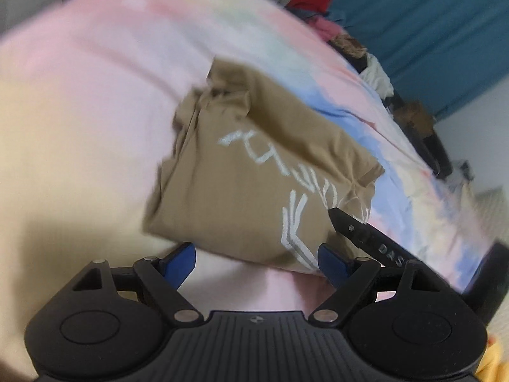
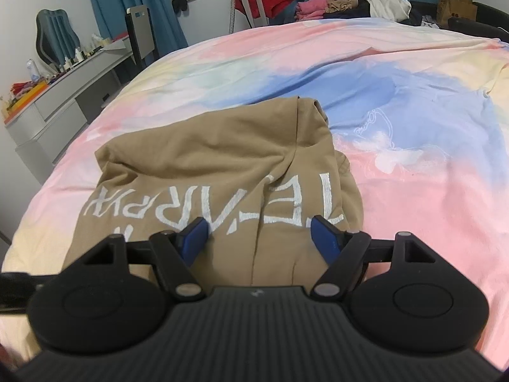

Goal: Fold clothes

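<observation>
Left wrist view, blurred. The left tongs (image 1: 257, 262) stand wide open, blue pads spread, nothing between them. Just ahead of the pads lies the tan garment (image 1: 254, 175), bunched and partly folded, white lettering on top. Its near edge sits just beyond the fingertips; whether the pads touch it I cannot tell. It rests on the pastel bedspread (image 1: 95, 79), which runs bare and flat to the left of the tongs and on ahead. One black finger of the right tongs (image 1: 366, 234) reaches in from the right, its tip at the garment's right edge. Farther right, past the bed edge, a pile of clothes (image 1: 350, 41) and a teal curtain (image 1: 429, 31).

Right wrist view, sharp. The right tongs (image 2: 259, 234) are wide open, holding nothing. The tan garment (image 2: 222, 165) lies directly under and ahead of the pads, and its creased cloth spans the gap between them. Its far edge ends at a folded corner ahead; the left edge lies well to the left of the tongs. Open bedspread (image 2: 413, 175) to the right and ahead, lightly wrinkled. Left of the bed, a grey table (image 2: 63, 95) crowded with small bottles, and a chair (image 2: 54, 35) behind it. At the far bed edge, the heaped clothes (image 2: 350, 4) and a paper bag (image 2: 455, 6).
</observation>
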### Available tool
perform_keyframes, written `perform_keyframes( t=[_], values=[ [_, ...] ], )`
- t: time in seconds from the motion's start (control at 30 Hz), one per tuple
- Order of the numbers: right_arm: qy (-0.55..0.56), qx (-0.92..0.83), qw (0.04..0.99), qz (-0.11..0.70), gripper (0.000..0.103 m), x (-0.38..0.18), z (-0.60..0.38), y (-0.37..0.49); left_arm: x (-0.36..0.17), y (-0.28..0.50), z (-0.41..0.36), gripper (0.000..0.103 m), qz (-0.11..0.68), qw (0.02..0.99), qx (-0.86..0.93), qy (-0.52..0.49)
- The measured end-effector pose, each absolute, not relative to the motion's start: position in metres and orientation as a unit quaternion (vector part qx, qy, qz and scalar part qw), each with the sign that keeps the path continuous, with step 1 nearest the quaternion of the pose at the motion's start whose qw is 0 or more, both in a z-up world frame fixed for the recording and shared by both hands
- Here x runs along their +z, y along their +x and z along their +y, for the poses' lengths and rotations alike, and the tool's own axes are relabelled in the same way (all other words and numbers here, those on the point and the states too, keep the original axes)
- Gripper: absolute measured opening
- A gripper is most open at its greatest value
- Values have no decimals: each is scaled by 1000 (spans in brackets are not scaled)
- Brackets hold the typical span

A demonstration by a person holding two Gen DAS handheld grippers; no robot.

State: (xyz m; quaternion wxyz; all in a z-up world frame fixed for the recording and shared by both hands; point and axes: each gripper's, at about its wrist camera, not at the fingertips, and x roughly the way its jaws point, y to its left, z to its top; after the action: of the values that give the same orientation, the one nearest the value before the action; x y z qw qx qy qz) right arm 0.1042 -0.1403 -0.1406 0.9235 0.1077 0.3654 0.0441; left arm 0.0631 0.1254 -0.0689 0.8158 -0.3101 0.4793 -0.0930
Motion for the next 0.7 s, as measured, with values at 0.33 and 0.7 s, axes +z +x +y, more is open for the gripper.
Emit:
perform_keyframes(
  t=[0.33, 0.7],
  values=[
    [179, 46, 920, 347, 75, -128, -152, 99, -109, 68, 168, 50, 406, 755, -27, -515],
    [569, 227, 682, 399, 75, -172, -156, 85, -81, 59, 159, 17, 333, 791, -62, -509]
  ],
)
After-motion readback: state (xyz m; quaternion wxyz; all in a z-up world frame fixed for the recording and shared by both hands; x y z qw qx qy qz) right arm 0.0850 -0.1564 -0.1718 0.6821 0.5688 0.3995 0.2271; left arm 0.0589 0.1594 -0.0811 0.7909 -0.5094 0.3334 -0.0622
